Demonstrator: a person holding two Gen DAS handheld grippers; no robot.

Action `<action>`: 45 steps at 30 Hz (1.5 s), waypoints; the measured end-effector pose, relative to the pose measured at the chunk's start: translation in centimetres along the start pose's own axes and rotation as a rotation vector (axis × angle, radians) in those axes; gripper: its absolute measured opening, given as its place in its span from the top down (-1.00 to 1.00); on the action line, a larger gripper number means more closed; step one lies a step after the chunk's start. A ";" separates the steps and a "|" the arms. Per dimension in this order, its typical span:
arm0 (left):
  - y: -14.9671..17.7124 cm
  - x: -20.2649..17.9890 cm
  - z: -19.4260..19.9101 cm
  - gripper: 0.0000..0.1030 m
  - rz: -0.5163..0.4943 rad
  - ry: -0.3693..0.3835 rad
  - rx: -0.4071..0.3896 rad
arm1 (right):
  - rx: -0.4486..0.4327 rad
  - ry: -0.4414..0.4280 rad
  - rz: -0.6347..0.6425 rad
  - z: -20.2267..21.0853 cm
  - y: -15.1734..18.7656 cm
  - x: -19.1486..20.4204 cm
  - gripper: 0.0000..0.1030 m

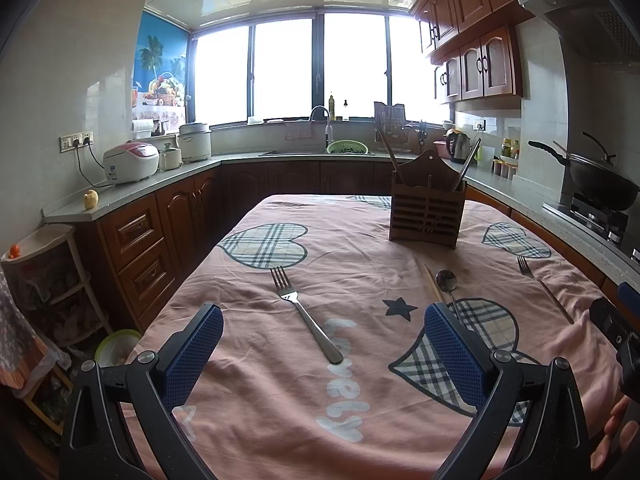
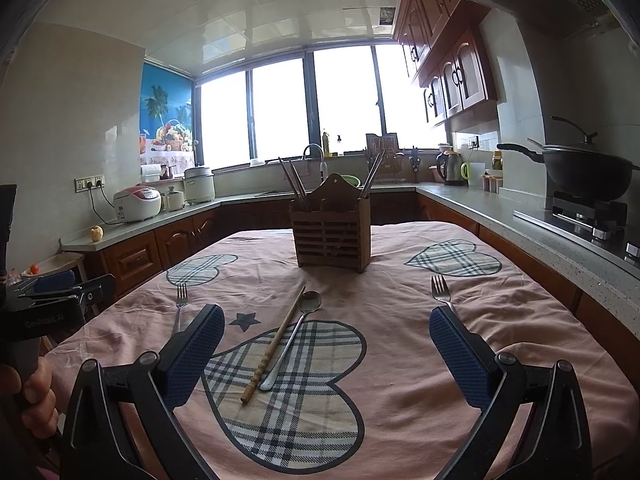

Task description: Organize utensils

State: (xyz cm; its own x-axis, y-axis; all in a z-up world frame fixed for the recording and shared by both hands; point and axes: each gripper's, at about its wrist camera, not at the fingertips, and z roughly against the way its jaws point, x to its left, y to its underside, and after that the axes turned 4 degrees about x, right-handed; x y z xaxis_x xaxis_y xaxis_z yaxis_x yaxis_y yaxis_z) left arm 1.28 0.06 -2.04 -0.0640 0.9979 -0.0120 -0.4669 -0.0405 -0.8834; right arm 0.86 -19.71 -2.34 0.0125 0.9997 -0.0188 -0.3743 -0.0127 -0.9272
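Note:
On the pink tablecloth [image 1: 360,240] a steel fork [image 1: 304,312] lies straight ahead of my left gripper [image 1: 324,316], which is open and holds nothing. A spoon [image 1: 446,280], a wooden chopstick [image 1: 434,284] and a second fork [image 1: 540,284] lie further right. The slatted wooden utensil holder [image 1: 426,216] stands upright at the far end with chopsticks in it. My right gripper [image 2: 327,314] is open and empty above the chopstick [image 2: 276,352] and spoon [image 2: 296,336]. One fork [image 2: 440,290] sits by its right finger, the other fork [image 2: 181,304] by its left. The holder [image 2: 330,236] stands beyond.
Kitchen counters wrap around the table: rice cookers [image 1: 130,162] on the left, a sink [image 1: 320,152] under the window, a wok on a stove [image 2: 588,176] on the right. A hand [image 2: 32,392] holds the left gripper's body [image 2: 60,296] at the left edge.

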 end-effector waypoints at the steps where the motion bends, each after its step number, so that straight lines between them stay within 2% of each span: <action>1: 0.0 0.0 0.0 -0.98 0.000 0.000 0.000 | -0.001 -0.001 0.000 0.0 0.0 0.0 -1.00; 45: -0.2 -0.2 -0.2 -0.98 -0.029 0.010 0.008 | -0.006 -0.024 -0.015 0.0 -0.8 0.0 -1.00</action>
State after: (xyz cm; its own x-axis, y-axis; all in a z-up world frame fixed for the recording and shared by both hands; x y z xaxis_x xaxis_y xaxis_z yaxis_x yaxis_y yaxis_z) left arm 1.55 -0.08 -1.92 -0.0418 0.9991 0.0087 -0.4753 -0.0122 -0.8797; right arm 1.13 -19.74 -1.64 -0.0043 1.0000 0.0041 -0.3689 0.0022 -0.9295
